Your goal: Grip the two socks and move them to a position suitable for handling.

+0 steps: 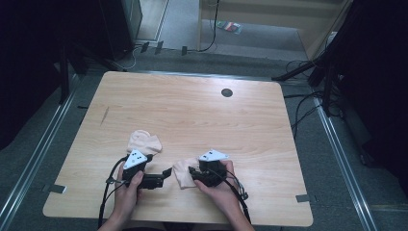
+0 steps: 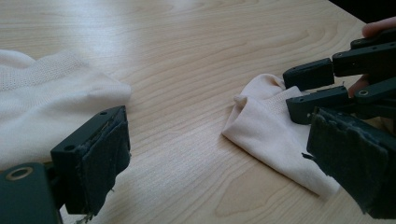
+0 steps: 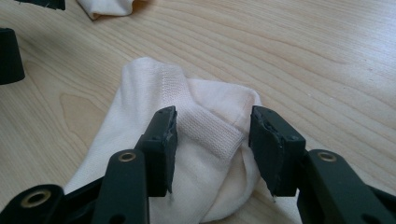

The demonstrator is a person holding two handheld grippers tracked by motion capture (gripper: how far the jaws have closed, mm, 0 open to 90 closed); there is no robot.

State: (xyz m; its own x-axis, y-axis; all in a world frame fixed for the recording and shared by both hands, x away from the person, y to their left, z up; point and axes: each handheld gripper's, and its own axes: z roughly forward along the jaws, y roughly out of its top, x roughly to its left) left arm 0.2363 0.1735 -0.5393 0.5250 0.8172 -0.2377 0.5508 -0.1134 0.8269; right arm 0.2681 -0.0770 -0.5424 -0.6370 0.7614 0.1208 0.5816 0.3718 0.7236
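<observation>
Two pale socks lie on the wooden desk, apparently waiting to be paired or folded; the near sock rests between the two hands at the front edge, the far sock just beyond the left gripper. The right gripper has its fingers parted either side of the near sock's ribbed cuff, not yet pinching it, probably to lift that end; the left gripper's fingers stand wide open and hold nothing, aimed at the sock's other end so both can stretch it flat.
</observation>
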